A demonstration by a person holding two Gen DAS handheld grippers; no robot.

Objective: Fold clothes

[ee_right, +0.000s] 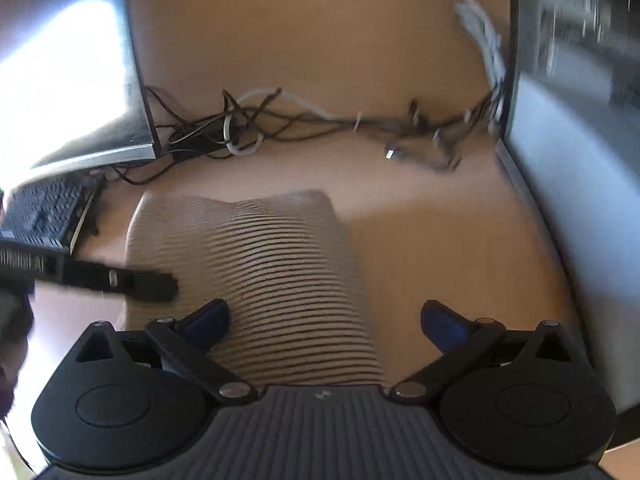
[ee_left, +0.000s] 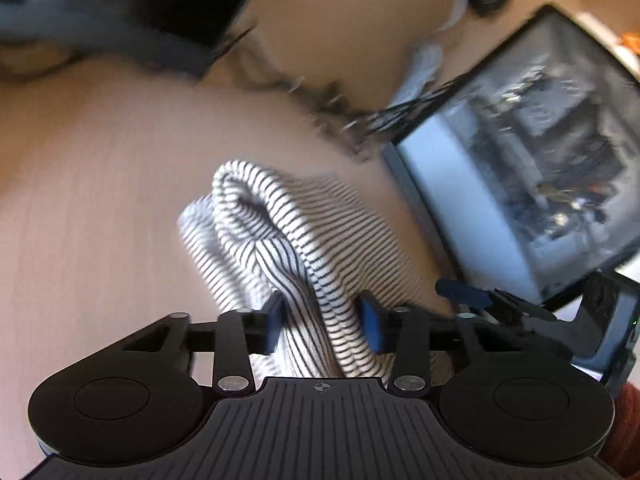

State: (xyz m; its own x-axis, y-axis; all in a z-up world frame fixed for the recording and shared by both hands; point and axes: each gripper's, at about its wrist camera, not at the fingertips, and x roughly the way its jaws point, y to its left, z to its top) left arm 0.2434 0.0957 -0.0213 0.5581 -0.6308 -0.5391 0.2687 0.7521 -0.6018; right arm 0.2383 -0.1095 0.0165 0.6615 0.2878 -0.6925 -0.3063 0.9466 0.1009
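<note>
A black-and-white striped garment (ee_left: 280,236) lies bunched on the light wooden desk (ee_left: 88,208). My left gripper (ee_left: 322,320) is shut on a thick fold of it, the blue pads pressing the cloth from both sides. In the right wrist view the same striped garment (ee_right: 272,272) spreads flat under my right gripper (ee_right: 324,322), which is open with its blue fingers wide apart, the cloth running between them. The left gripper's black finger (ee_right: 132,280) reaches in from the left onto the cloth's edge. In the left wrist view the right gripper (ee_left: 472,294) shows at the right, behind the cloth.
A tangle of black and white cables (ee_right: 280,124) runs along the back of the desk. A glass-sided computer case (ee_left: 532,168) stands to the right. A monitor (ee_right: 76,88) and a black keyboard (ee_right: 48,208) sit at the left.
</note>
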